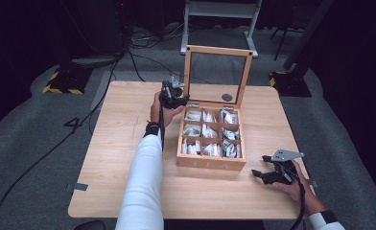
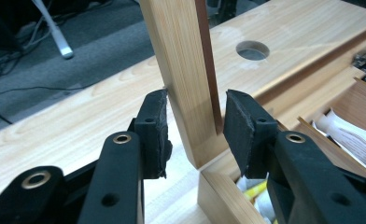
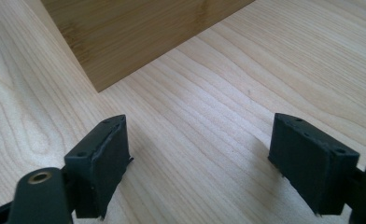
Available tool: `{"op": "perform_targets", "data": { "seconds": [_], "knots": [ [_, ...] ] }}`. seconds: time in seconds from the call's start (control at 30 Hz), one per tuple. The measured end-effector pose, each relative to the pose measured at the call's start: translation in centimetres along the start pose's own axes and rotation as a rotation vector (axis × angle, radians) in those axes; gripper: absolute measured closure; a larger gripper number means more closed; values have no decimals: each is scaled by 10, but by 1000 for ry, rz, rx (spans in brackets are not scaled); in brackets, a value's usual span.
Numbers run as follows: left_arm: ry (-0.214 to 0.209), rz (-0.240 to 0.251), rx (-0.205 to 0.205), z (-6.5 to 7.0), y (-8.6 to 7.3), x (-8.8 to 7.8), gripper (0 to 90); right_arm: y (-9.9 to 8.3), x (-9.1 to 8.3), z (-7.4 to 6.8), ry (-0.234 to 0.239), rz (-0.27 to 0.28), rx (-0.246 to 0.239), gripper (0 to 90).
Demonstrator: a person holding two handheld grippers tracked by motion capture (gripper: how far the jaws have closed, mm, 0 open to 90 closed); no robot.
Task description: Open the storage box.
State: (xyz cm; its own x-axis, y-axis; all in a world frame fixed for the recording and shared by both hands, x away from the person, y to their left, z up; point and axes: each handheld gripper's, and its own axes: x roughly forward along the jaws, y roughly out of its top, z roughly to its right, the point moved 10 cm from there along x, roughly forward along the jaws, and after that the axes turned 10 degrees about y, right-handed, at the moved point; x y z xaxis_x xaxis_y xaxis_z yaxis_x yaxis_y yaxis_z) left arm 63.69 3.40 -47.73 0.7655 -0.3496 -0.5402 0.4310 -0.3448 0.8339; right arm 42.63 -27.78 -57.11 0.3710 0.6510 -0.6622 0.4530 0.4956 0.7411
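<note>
Left gripper view: left gripper [image 2: 193,130] pads astride upright glass-paned wooden lid [image 2: 186,70] frame, slight gaps. Right gripper [image 3: 200,163] wide open, empty.

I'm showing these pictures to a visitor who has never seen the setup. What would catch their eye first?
First, the wooden box in the middle of the table, its glass-paned lid standing upright and its nine compartments filled with tea bags. Next, the left tongs straddling the lid's left frame post near its hinge end, with a gap showing at the right pad. The right tongs rest open on the table right of the box.
</note>
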Motion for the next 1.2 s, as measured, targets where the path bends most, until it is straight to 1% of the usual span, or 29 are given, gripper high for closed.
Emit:
{"op": "perform_targets", "data": {
  "seconds": [0.03, 0.1, 0.13, 0.2, 0.3, 0.4, 0.43, 0.5, 0.53, 0.63, 0.67, 0.7, 0.73, 0.8, 0.87, 0.97, 1.07, 1.13, 1.2],
  "knots": [
    [-5, 0, -2, 1, -1, -1, 592, 0, 0, 0, 0, 0, 0, 199],
    [-9, -8, 15, 3, -4, -3, 575, 0, 0, 0, 0, 0, 0, 199],
    [-3, -8, 25, 3, -4, -5, 562, 0, 0, 0, 0, 0, 0, 199],
    [-5, -5, 24, 2, -5, -11, 534, 0, 0, 0, 0, 0, 0, 199],
    [3, -23, 48, 0, -8, -20, 469, 0, 0, 0, 0, 0, 0, 199],
    [3, -32, 43, -1, -11, -31, 373, 0, 0, 0, 0, 0, 0, 199],
    [7, -32, 48, -2, -11, -35, 364, 0, 0, 0, -2, -1, 0, 199],
    [-5, -34, 53, 0, -12, -43, 325, 0, 0, 0, -2, -1, 0, 199],
    [-3, -35, 60, 0, -13, -46, 314, 0, 0, 0, -1, 0, 0, 199],
    [-1, -57, 71, 1, -16, -57, 269, 0, 0, 0, -3, -1, 1, 199],
    [13, -58, 95, 1, -17, -61, 266, 0, 0, 0, -3, -1, 2, 199],
    [14, -62, 99, 2, -17, -64, 259, 0, 0, 0, -5, 0, 3, 199],
    [3, -65, 100, 4, -18, -67, 242, 0, 0, 0, -6, 0, 3, 198],
    [-13, -83, 124, 6, -22, -75, 204, 0, -1, 0, -10, -1, 5, 197],
    [-5, -96, 158, 7, -26, -81, 184, -1, -1, 0, -12, -8, 6, 197],
    [-5, -80, 188, 9, -30, -95, 179, -1, -2, 1, -13, -13, 9, 198],
    [-4, -64, 206, 10, -37, -109, 182, -1, -3, 1, -14, -19, 11, 210],
    [6, -71, 224, 9, -45, -116, 184, -1, -3, 1, -15, -17, 15, 241],
    [14, -80, 241, 7, -54, -122, 178, 0, -6, -3, 12, -11, 5, 299]
  ]
}}
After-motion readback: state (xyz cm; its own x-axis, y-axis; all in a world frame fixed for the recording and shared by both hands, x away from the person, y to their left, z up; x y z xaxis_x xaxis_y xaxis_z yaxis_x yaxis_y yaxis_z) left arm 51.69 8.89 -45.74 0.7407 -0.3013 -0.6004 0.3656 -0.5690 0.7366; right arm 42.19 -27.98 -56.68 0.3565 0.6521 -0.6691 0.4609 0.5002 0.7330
